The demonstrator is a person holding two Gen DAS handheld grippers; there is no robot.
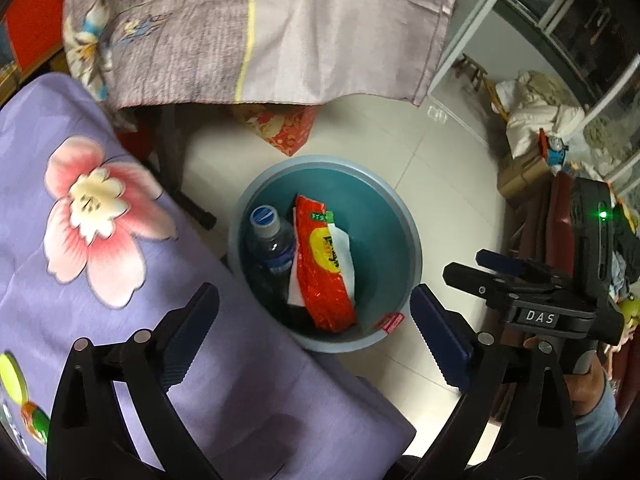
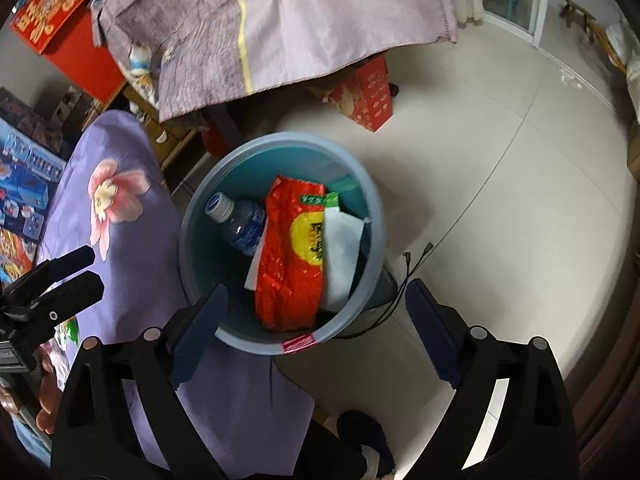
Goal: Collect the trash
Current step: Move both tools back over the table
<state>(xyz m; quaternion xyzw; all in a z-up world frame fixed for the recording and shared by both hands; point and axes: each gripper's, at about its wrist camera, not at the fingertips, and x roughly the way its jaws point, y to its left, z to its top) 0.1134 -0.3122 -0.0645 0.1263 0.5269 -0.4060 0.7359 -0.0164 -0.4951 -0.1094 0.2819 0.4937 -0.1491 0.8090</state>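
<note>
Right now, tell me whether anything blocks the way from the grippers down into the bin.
Nothing visible does. The left gripper and right gripper hang open and empty above the blue bin, whose mouth is uncovered. The red wrapper, bottle and white paper already lie inside.

Pale glossy floor tiles (image 2: pixel 500 152) spread beyond a lilac floral-clothed worktop (image 1: pixel 120 280); behind it, a cloth-draped table (image 2: pixel 320 20) and a red box (image 2: pixel 364 96).

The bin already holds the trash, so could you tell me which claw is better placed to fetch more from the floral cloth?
Probably left: the left claw hangs open partly over the purple floral cloth, while the right claw is open over the bin and floor.
</note>
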